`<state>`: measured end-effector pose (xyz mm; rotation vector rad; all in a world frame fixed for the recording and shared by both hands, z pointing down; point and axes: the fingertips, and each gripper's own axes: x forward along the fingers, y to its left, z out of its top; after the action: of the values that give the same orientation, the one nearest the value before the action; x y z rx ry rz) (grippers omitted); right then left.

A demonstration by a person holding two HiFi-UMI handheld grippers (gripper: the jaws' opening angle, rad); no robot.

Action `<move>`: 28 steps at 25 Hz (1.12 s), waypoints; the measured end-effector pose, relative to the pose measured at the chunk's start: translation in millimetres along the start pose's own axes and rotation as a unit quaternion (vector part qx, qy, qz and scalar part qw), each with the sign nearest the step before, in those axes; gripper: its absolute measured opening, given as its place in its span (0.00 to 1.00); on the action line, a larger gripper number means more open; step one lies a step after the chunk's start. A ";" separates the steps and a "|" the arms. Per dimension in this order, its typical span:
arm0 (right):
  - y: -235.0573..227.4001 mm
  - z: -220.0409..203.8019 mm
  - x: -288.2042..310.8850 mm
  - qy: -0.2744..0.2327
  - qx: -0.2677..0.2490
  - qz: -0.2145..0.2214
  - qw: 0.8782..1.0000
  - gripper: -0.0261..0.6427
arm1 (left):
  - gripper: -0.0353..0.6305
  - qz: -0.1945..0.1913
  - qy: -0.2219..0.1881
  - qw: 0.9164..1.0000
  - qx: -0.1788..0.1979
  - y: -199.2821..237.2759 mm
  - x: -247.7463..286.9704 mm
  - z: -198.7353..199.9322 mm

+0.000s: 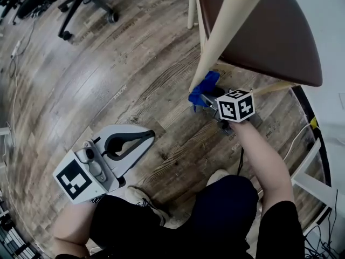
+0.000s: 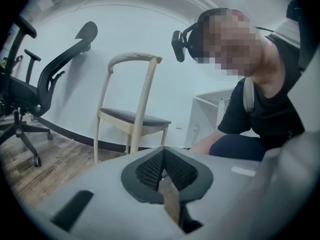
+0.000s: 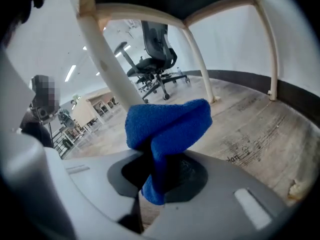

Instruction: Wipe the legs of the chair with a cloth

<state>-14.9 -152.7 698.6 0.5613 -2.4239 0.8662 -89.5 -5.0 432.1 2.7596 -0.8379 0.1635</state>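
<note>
Two grippers are in play beside the chair point(image 1: 269, 36), a pale wooden frame with a dark seat. The right gripper point(image 1: 206, 100) is low at the chair's near front leg point(image 1: 226, 31), its jaws clamped on a blue cloth point(image 3: 167, 129). The cloth bunches up out of the jaws, with a short tail hanging below the pads. In the head view the cloth point(image 1: 204, 88) lies against the foot of that leg, just above the floor point(image 1: 108, 80). In the right gripper view the same leg point(image 3: 107, 69) rises directly behind the cloth.

The left gripper point(image 1: 150, 136) is held well away from the chair, on the person's left side near a knee. Its jaws are closed tip to tip with nothing between them, and its own view shows the ribbed pads point(image 2: 150, 169) meeting at their ends.

Each gripper carries a cube with black-and-white square markers point(image 1: 236, 106). The planks near the chair bear dark printed lettering point(image 3: 240, 154), but it is too warped to read. A black office chair point(image 3: 157, 59) stands farther off, on the far side of the wooden chair from the right gripper.
</note>
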 end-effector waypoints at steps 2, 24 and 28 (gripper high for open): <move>21.2 14.1 -12.9 -0.030 0.011 0.017 0.999 0.14 | 0.05 -0.007 -0.004 1.000 -0.002 -0.8 3.1 1.2; -33.8 -70.6 104.6 -0.101 0.323 -0.060 0.939 0.14 | 0.05 0.046 0.015 0.999 -0.022 5.0 -53.8 -15.2; -35.0 -70.0 106.7 -0.105 0.338 -0.060 0.933 0.14 | 0.05 0.047 0.010 0.999 -0.022 4.9 -58.1 -12.8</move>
<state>-58.5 -152.8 823.6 1.0833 -2.1927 1.6681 -140.9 25.4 435.0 2.6744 -0.9551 0.1862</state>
